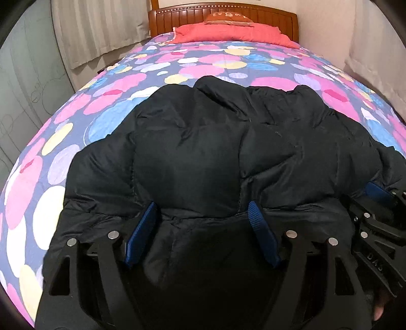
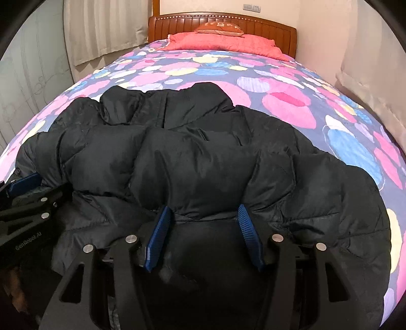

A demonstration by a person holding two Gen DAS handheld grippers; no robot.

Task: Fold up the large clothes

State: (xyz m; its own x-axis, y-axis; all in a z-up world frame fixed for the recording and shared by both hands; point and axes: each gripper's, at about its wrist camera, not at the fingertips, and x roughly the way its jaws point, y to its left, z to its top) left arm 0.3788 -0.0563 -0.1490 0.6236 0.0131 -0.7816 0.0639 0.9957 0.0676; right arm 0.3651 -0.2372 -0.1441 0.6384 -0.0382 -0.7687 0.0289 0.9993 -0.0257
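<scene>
Left wrist view: a black puffer jacket lies bunched across the near end of the bed, on a quilt printed with pink, blue and yellow circles. The left tool has its blue pads spread wide, with a puffy fold of the jacket bulging between them; it is released, not pinching. The right tool shows at the right edge, against the jacket. A red pillow sits by the wooden headboard.

Right wrist view: the right tool likewise stands released, blue pads apart around a jacket fold near the bed's foot edge. The left tool appears at the left edge beside the jacket.
</scene>
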